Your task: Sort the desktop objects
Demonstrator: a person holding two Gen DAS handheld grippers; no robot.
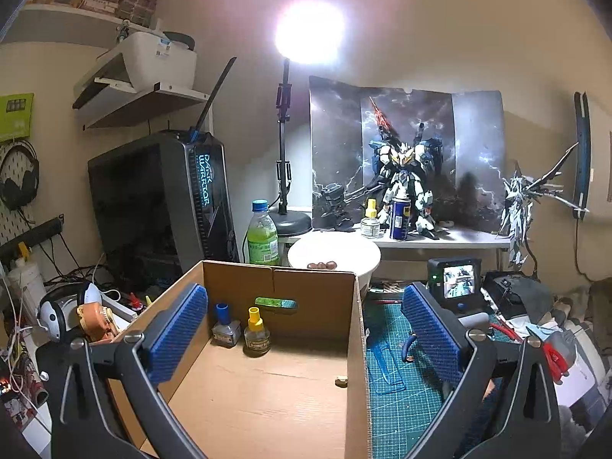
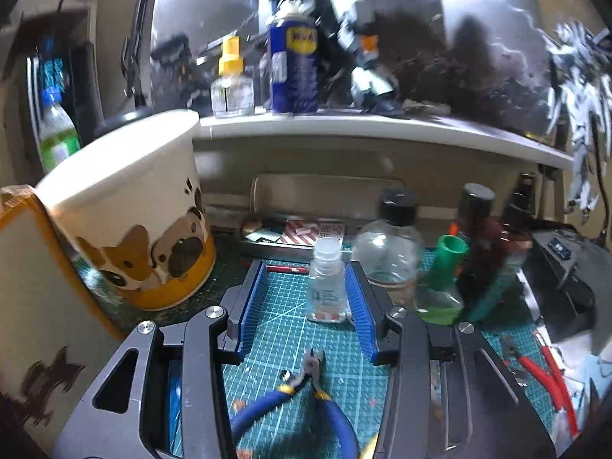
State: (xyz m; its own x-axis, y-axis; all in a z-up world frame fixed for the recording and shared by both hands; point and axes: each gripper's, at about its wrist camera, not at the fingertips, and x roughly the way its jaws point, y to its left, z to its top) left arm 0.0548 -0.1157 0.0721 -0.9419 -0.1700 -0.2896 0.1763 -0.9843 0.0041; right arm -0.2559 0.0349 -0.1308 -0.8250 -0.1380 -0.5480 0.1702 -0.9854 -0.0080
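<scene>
Matt brown cardboard box (image 1: 267,390) beside the gridded green cutting mat (image 2: 283,329); a clear, glossy plastic bottle (image 2: 327,287) stands between ribbed blue pads (image 2: 361,306) on the right gripper (image 2: 302,306).

Two dark grey, angular grippers: left gripper (image 1: 306,338), right gripper (image 2: 302,308). Long blue ribbed pads (image 1: 178,338) lining each finger's inner face. Round silver screws (image 2: 214,311) at the finger pivots. Triangular cut-outs in the right one's side plates.
</scene>
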